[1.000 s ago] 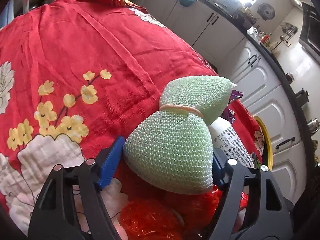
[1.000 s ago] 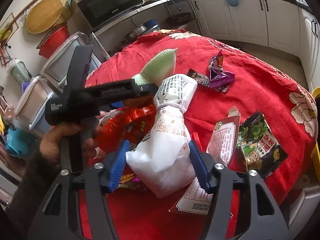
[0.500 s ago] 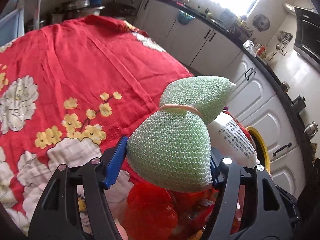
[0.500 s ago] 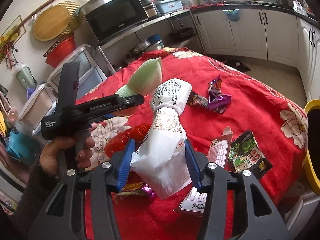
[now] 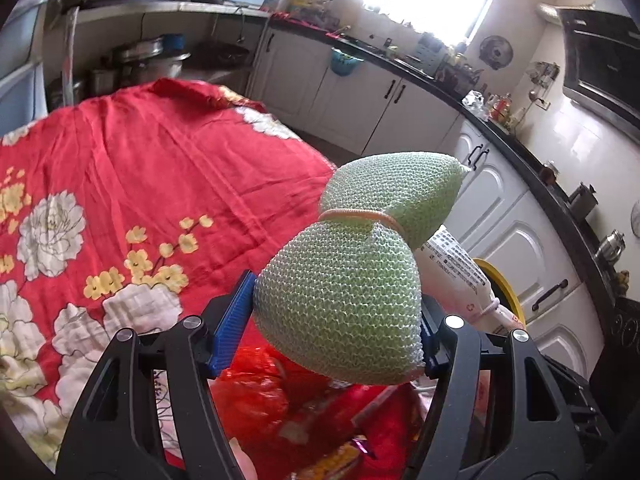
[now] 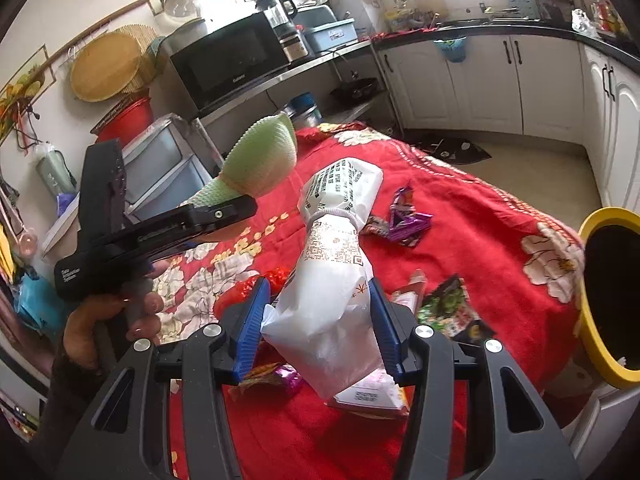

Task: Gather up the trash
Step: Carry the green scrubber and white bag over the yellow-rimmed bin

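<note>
Left wrist view: left gripper clamps a green mesh pouch, pinched at the middle by a pink band. Blue pads press both flanks of its lower lobe; upper lobe sticks out past the fingertips. Jaws have just been closing a bit, pouch between them. Pouch hangs clear of the red floral cloth, which spreads below and ahead of the fingers. Red crinkly wrapper lies on the cloth under the fingers.

Right wrist view: right gripper grips a white printed bag, banded at the neck, upright between the pads, neck end beyond the tips. Jaws have just been closing too, bag squeezed between them. Bag's bottom is off the cloth.

A hand carries the left gripper, seen left of the right fingers, pouch up front.

Loose trash on cloth: purple wrapper ahead of the fingers, green snack packet just right of the right finger, small wrappers under the left finger. Yellow-rimmed bin sits far right, past the cloth's edge.
</note>
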The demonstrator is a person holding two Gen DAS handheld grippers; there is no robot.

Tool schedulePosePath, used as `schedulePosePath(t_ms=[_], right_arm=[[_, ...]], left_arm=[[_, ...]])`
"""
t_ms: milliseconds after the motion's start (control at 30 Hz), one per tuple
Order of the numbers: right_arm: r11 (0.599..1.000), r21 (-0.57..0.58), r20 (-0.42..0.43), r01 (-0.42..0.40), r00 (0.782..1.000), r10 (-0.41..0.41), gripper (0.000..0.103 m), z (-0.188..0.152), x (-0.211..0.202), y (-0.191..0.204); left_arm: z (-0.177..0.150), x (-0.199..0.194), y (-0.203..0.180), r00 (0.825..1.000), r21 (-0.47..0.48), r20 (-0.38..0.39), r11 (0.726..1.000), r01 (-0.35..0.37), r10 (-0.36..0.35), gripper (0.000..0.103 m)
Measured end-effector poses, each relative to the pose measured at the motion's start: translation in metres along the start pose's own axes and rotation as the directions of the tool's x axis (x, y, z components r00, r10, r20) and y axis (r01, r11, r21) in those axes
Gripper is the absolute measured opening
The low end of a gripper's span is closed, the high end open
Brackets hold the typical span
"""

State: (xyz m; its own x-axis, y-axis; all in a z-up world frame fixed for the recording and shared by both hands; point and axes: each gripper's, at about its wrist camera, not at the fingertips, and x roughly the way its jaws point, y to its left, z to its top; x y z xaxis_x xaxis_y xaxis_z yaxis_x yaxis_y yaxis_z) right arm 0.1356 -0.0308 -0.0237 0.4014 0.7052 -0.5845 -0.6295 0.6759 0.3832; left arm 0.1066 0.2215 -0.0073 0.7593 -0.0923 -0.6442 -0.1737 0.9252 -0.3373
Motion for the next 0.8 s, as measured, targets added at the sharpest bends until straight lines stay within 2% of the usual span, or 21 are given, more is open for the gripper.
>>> schedulePosePath(t_ms=[500, 800], right_arm=[[0.997, 0.047, 0.082, 0.06, 0.995, -0.063, 0.048, -0.001, -0.045, -0.032], [0.99, 0.084, 0.124, 0.117, 0.984, -0.127, 0.048, -0.001, -0.069, -0.058]], left_arm=[[-0.003, -0.001, -0.05, 0.999, 0.075, 0.018, 0.996, 0.044, -0.046, 0.06], [-0.005, 0.001, -0.081, 0.996, 0.127, 0.02, 0.989, 0.079, -0.082, 0.06]])
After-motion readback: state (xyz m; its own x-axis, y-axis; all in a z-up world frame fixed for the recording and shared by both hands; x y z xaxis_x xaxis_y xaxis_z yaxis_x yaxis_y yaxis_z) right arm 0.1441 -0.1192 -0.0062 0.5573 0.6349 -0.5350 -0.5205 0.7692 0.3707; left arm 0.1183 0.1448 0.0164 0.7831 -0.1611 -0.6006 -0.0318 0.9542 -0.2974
